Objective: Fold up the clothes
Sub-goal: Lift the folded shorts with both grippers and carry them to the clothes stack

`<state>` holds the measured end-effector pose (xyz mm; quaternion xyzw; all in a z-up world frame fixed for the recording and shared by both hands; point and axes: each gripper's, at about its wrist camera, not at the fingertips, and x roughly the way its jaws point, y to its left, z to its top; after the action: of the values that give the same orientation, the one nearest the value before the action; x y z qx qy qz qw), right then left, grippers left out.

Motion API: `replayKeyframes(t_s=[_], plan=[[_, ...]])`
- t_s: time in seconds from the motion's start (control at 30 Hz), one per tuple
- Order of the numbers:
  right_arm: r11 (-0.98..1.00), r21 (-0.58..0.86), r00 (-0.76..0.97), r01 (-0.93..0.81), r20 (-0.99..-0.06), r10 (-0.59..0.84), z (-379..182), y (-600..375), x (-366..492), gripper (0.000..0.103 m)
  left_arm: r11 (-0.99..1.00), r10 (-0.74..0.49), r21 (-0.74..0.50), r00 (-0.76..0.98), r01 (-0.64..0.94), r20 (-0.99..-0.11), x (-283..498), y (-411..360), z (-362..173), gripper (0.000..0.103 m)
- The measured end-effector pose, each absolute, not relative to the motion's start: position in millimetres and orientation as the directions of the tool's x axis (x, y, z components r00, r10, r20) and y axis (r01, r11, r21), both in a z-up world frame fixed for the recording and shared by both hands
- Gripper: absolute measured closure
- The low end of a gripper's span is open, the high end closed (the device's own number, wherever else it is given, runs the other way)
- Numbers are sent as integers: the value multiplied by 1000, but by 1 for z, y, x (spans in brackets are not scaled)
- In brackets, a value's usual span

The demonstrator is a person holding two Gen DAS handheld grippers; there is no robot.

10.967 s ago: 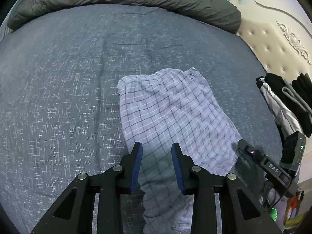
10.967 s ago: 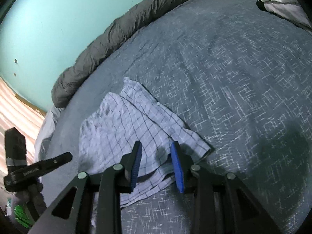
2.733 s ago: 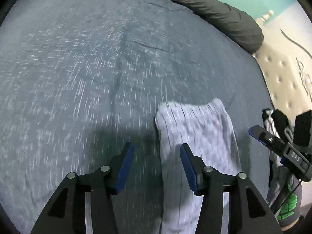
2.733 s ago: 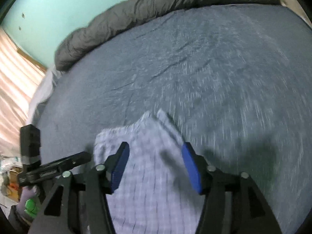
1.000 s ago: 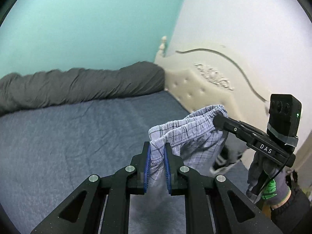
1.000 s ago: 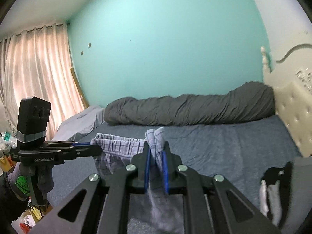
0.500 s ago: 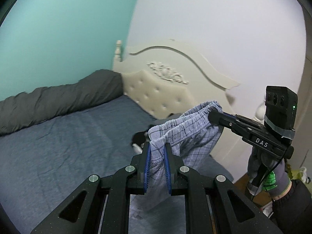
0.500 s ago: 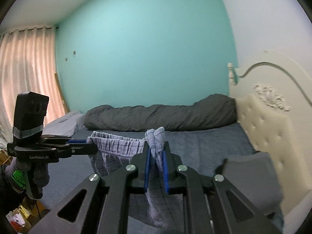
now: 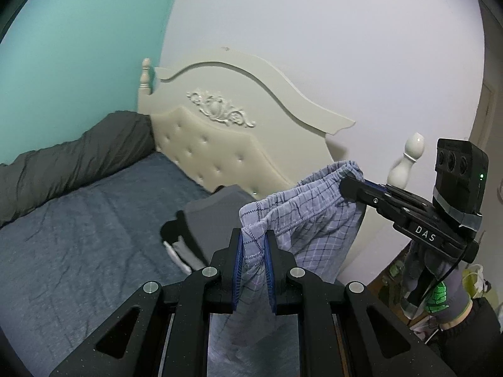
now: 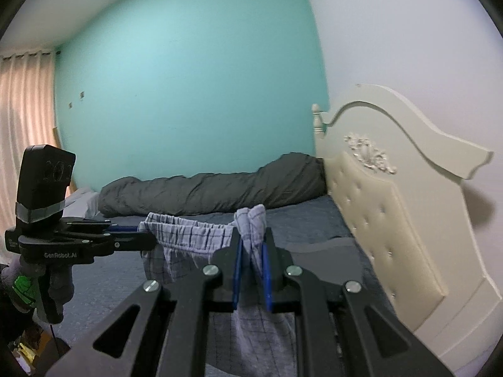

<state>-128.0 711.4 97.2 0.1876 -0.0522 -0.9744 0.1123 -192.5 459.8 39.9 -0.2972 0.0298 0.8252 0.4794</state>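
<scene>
A teal wall (image 10: 188,94) meets a white wall (image 9: 314,31) at the corner behind the bed (image 9: 78,235). The bed wears a blue-grey cover, with a cream tufted headboard (image 9: 220,132) at its head and a dark grey duvet (image 10: 213,191) rolled along the far edge by the teal wall. Pale curtains (image 10: 22,125) hang at the left of the right wrist view. A heap of grey and black clothes (image 9: 201,220) lies near the headboard. The checked shorts (image 9: 301,220) hang in the air above the bed's near edge, stretched by the waistband between the claws. The left gripper (image 9: 254,251) pinches one end, the right gripper (image 10: 251,251) the other.
</scene>
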Motion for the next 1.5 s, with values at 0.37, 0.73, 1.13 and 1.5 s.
replayKeyframes(t_s=[0.37, 0.73, 1.13, 1.5], plan=[[-981, 138, -896, 135, -405, -180, 83, 766, -166, 93, -574, 725, -220, -365, -789, -584, -235, 539, 27, 89], [-986, 145, -822, 77, -550, -145, 22, 806, -286, 92, -630, 649, -271, -301, -728, -699, -358, 619, -34, 89], [-990, 135, -694, 35, -709, -121, -58, 833, -397, 92, -677, 602, -342, -222, -652, -767, -432, 646, -124, 86], [-981, 193, -720, -33, -685, -110, -57, 856, -399, 63, -710, 602, -342, -277, -616, -749, -449, 624, -130, 64]])
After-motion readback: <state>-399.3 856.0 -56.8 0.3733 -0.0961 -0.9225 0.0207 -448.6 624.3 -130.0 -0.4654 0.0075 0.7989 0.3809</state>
